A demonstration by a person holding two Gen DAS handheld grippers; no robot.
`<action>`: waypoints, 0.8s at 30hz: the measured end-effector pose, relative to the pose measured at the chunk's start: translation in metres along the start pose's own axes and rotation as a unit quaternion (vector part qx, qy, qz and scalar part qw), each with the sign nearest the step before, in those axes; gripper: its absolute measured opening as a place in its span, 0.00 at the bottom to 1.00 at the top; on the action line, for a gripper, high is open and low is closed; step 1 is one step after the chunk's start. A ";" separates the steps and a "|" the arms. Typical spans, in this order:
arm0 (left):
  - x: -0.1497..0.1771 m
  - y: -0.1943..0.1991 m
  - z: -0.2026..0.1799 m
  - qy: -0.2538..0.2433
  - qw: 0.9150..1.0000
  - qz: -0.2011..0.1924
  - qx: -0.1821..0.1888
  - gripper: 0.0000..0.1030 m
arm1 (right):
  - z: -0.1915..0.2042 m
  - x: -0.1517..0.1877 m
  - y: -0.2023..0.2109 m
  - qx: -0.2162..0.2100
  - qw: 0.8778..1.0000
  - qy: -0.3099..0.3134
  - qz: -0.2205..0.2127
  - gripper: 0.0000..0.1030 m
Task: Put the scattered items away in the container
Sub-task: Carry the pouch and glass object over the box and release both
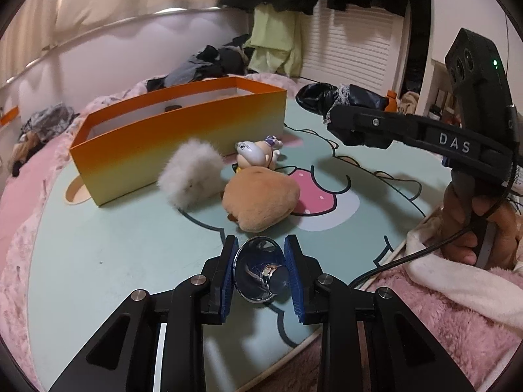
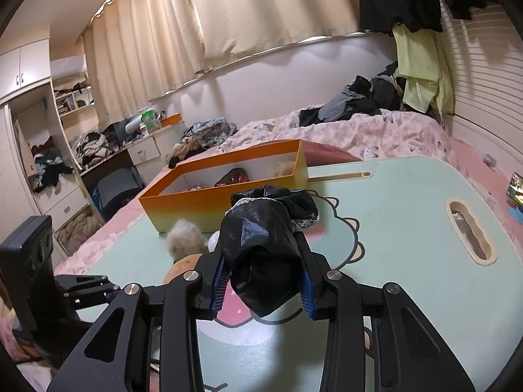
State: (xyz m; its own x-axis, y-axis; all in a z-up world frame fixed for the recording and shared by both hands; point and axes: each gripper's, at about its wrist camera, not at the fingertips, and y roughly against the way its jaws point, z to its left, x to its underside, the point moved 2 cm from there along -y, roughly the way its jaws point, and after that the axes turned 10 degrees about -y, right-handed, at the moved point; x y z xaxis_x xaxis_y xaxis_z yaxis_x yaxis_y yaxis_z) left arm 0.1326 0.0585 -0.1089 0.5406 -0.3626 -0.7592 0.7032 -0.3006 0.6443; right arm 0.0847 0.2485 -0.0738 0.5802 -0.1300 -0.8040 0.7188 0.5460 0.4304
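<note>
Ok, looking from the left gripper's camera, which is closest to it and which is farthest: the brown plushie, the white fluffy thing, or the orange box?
From the left gripper:
1. Brown plushie: just beyond the fingertips, in the middle of the mat.
2. White fluffy thing: further back, to the plushie's left, by the box's front wall.
3. Orange box: farthest, behind both.

Orange-to-yellow box (image 1: 170,150), tan plush (image 1: 261,196), white fluffy pompom (image 1: 193,170)
</note>
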 end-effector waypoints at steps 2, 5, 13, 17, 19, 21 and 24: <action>-0.001 0.002 0.002 0.001 1.000 -0.002 0.001 0.27 | 0.002 0.001 0.000 0.003 1.000 0.007 -0.001 0.37; -0.005 0.004 0.007 0.003 1.000 -0.006 0.001 0.27 | 0.006 0.003 0.001 0.005 1.000 0.016 -0.002 0.37; -0.025 0.015 0.034 0.027 0.999 -0.035 -0.024 0.27 | 0.012 0.006 -0.002 0.009 0.999 0.033 0.002 0.37; -0.047 0.020 0.054 0.033 0.997 -0.053 -0.048 0.27 | 0.017 0.004 -0.007 0.007 0.999 0.046 0.014 0.37; -0.060 0.022 0.067 0.042 0.996 -0.061 -0.051 0.27 | 0.023 0.001 -0.010 0.007 0.998 0.059 0.021 0.37; -0.073 0.022 0.078 0.054 0.995 -0.066 -0.049 0.27 | 0.031 -0.005 -0.014 0.006 0.997 0.073 0.023 0.37; -0.094 0.019 0.093 0.065 0.994 -0.072 -0.052 0.27 | 0.043 -0.021 -0.020 0.011 0.996 0.087 0.019 0.37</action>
State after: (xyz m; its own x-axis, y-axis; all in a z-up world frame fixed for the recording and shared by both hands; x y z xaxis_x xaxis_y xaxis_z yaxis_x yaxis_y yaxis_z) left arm 0.0527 0.0047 -0.0168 0.4816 -0.2027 -0.8526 0.8179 -0.2455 0.5203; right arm 0.0742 0.2049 -0.0478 0.5336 0.0358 -0.8450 0.7072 0.5291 0.4689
